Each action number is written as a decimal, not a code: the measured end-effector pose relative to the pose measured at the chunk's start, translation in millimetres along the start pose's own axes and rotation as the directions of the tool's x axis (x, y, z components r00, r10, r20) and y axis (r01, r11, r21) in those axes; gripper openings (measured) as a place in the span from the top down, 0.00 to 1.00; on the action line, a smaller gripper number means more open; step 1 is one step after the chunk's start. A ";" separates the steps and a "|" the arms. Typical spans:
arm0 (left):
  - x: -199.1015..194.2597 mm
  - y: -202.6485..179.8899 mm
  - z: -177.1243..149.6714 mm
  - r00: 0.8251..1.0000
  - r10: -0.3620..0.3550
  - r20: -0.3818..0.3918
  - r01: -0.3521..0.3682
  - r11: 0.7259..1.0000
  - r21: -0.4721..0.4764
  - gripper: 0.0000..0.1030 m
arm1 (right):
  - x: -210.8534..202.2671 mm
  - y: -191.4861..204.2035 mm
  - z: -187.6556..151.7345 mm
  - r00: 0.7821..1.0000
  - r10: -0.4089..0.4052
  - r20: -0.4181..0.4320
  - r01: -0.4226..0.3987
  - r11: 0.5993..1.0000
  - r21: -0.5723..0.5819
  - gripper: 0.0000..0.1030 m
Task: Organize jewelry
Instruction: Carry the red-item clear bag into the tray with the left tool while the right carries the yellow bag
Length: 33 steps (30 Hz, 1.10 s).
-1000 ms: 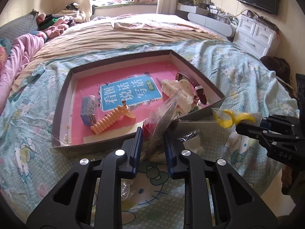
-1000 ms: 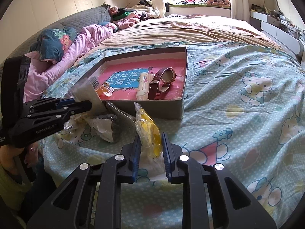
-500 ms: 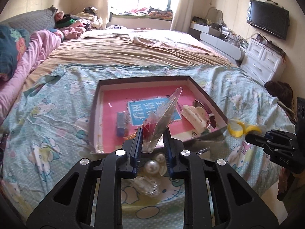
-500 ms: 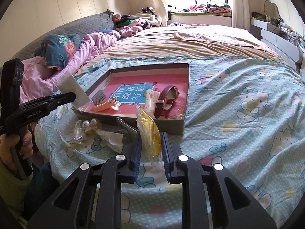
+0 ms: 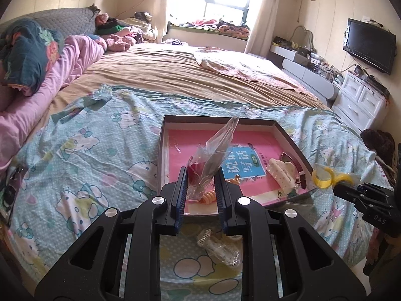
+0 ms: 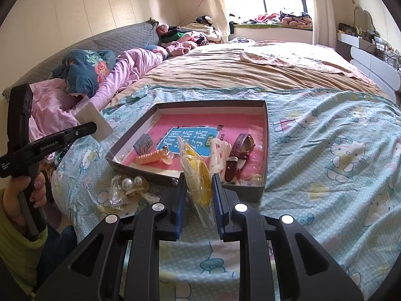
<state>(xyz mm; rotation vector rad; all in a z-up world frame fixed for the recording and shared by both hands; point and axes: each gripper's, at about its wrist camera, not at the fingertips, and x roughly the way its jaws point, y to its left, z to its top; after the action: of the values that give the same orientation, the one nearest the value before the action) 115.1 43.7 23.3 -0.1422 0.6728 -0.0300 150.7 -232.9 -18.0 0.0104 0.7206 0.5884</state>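
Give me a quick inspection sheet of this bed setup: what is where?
Surface: cartoon-print sheet on a bed.
Job's things: tray holding watch, white hair clip, orange coil tie; pearl clips in clear wrap lie outside it.
Clutter: clothes pile by the headboard.
Grippers: left gripper shut on red item bag; right gripper shut on yellow item bag.
Cables: wires near the dresser.
Surroundings: window, TV.

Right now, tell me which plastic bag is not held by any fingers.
The pearl bag, lying on the bedspread in front of the tray. The red bag and yellow bag are each gripped and lifted.
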 end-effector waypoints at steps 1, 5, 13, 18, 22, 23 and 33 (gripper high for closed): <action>1.0 1.1 0.4 1.000 0.000 -0.001 0.000 1.000 -0.005 0.86 | 1.3 0.7 2.1 1.000 0.001 0.004 -0.001 1.000 -0.001 0.81; 4.5 3.2 2.9 1.000 -0.004 -0.001 0.004 1.000 -0.013 0.86 | 6.3 1.8 10.9 1.000 0.002 0.019 -0.002 1.000 -0.004 0.81; 16.3 -4.2 3.4 1.000 -0.014 -0.013 0.014 1.000 0.002 0.86 | 15.5 -1.3 26.3 0.999 -0.008 0.048 0.007 1.000 0.007 0.81; 23.8 -13.7 4.5 1.000 -0.018 -0.024 0.019 0.999 0.028 0.86 | 19.4 -4.8 32.6 0.998 -0.017 0.059 0.017 1.000 0.010 0.81; 30.8 -20.3 4.6 0.999 -0.026 -0.038 0.027 0.999 0.041 0.86 | 23.6 -8.6 37.7 0.997 -0.026 0.066 0.025 1.000 0.016 0.81; 33.1 -21.7 4.4 0.999 -0.028 -0.043 0.030 0.999 0.043 0.86 | 24.3 -9.4 38.9 0.997 -0.026 0.068 0.025 1.000 0.018 0.81; 56.6 -35.3 10.1 0.996 -0.044 -0.071 0.048 0.997 0.058 0.86 | 33.0 -19.0 47.1 0.996 -0.043 0.073 0.041 0.999 0.034 0.81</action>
<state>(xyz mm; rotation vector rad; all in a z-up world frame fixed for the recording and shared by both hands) 166.3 5.7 1.1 -0.0997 0.7378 -0.0994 209.5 -223.2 -6.6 0.0466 0.6575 0.5338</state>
